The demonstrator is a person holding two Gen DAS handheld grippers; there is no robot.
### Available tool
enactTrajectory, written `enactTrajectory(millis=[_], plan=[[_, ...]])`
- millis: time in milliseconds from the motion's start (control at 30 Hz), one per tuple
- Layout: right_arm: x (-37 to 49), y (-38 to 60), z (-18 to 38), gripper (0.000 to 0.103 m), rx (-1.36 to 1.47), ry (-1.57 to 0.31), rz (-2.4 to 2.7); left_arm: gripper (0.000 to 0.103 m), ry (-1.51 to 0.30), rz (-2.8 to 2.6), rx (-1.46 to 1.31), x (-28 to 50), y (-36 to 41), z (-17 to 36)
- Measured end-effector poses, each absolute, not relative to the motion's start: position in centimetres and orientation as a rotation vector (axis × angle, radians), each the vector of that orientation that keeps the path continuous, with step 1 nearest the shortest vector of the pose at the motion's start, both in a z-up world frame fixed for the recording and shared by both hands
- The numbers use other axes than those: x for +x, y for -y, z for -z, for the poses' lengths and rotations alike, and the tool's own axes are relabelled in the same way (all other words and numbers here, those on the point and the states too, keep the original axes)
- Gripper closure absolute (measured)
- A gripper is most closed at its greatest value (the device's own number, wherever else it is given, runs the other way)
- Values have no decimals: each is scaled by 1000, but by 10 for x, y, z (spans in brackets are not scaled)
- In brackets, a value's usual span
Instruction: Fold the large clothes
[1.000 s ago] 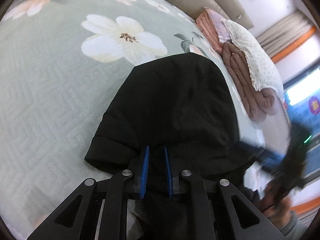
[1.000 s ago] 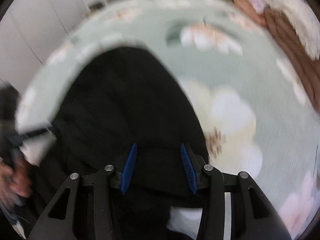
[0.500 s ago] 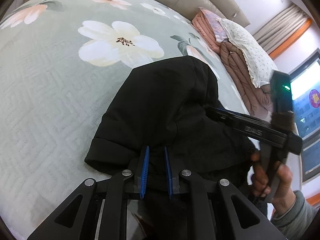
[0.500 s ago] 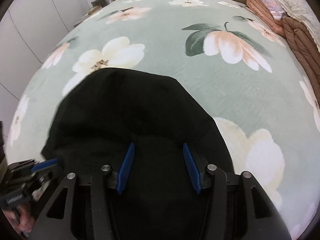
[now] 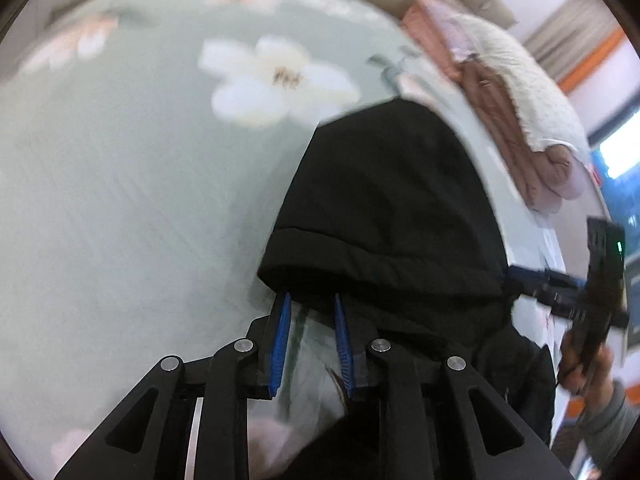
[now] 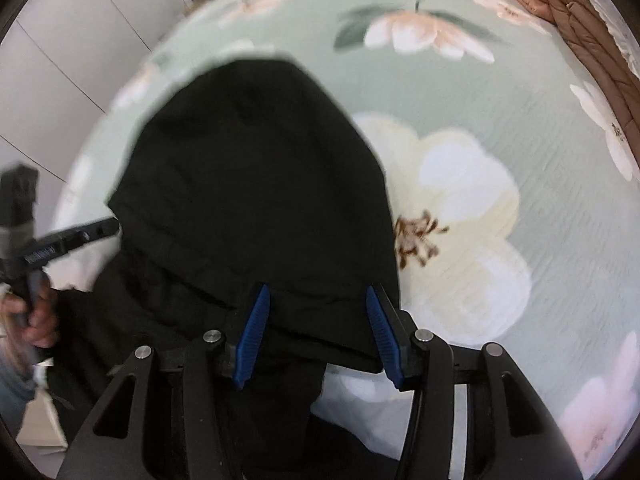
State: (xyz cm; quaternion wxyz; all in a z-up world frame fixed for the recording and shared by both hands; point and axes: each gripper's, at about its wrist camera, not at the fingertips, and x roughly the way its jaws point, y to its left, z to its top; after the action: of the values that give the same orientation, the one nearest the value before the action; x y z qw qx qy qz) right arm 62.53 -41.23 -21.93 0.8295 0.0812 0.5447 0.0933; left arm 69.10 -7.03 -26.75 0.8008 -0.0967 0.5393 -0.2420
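A large black garment (image 5: 388,200) lies folded on the green flowered bedspread (image 5: 120,184); it also fills the middle of the right wrist view (image 6: 256,176). My left gripper (image 5: 310,300) has its blue pads slightly apart at the garment's near rolled edge, with bedspread showing between them; the tips sit under the hem. My right gripper (image 6: 316,292) is open wide over the near edge of the cloth and grips nothing. Each gripper shows in the other's view, the right one (image 5: 592,296) and the left one (image 6: 48,248).
Folded brown and pink quilts with a white pillow (image 5: 516,92) lie along the bed's far right side. White wardrobe doors (image 6: 52,52) stand beyond the bed's left edge. A bright window (image 5: 620,156) is at far right.
My left gripper has opened a little and let the black cloth go, pulling back toward me. My right gripper has stayed open and moved slightly right.
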Motion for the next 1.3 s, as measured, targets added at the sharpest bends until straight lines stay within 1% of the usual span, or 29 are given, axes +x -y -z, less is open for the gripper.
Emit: enactTrajectory(millis=[33, 67, 100, 133, 167, 200, 233, 300, 433, 467, 500, 533, 567, 600, 633, 667, 733, 767, 867, 900, 1000, 1100, 1200, 1300], plan=[[623, 420, 213, 47, 187, -1142, -207, 80, -1129, 531, -202, 690, 66, 257], [621, 428, 209, 41, 201, -1137, -214, 80, -1098, 536, -195, 691, 61, 245], [621, 436, 206, 39, 219, -1133, -221, 76, -1082, 533, -187, 694, 58, 239], [622, 447, 204, 39, 232, -1128, -213, 64, -1071, 526, -177, 702, 57, 232], [624, 453, 205, 39, 238, -1128, -203, 57, -1065, 515, -173, 708, 53, 228], [628, 461, 206, 39, 255, -1132, -203, 48, -1054, 496, -173, 718, 51, 225], [635, 467, 210, 39, 274, -1142, -217, 42, -1045, 498, -184, 727, 48, 223], [646, 470, 218, 39, 301, -1168, -242, 41, -1078, 560, -219, 749, 52, 228], [676, 456, 244, 39, 284, -1212, -329, 41, -1250, 737, -302, 789, 83, 269], [686, 450, 254, 44, 312, -1228, -391, 41, -1274, 763, -308, 789, 91, 278], [691, 443, 263, 61, 338, -1237, -434, 41, -1301, 797, -312, 791, 101, 286], [693, 434, 265, 62, 315, -1235, -438, 43, -1308, 806, -288, 789, 111, 291], [691, 424, 264, 64, 255, -1222, -426, 48, -1280, 795, -235, 784, 120, 290], [687, 412, 257, 70, 166, -1201, -410, 67, -1252, 798, -174, 778, 128, 286], [683, 407, 252, 74, 130, -1190, -403, 77, -1224, 802, -104, 768, 135, 279], [676, 403, 245, 82, 102, -1175, -399, 80, -1198, 796, -58, 759, 139, 272], [662, 400, 226, 87, 58, -1144, -381, 87, -1136, 790, 33, 736, 144, 251], [655, 399, 217, 89, 47, -1126, -380, 87, -1117, 790, 48, 727, 143, 244], [621, 384, 173, 90, -16, -1037, -375, 89, -1018, 788, 87, 683, 134, 198], [601, 374, 151, 90, -58, -988, -370, 89, -991, 783, 100, 669, 131, 185], [557, 351, 109, 90, -149, -899, -353, 89, -902, 758, 146, 617, 120, 144], [494, 325, 71, 90, -227, -826, -325, 89, -817, 731, 173, 555, 104, 103], [434, 307, 46, 90, -259, -795, -288, 89, -754, 711, 222, 495, 101, 72], [383, 288, 31, 90, -305, -781, -237, 89, -695, 692, 295, 435, 102, 53]])
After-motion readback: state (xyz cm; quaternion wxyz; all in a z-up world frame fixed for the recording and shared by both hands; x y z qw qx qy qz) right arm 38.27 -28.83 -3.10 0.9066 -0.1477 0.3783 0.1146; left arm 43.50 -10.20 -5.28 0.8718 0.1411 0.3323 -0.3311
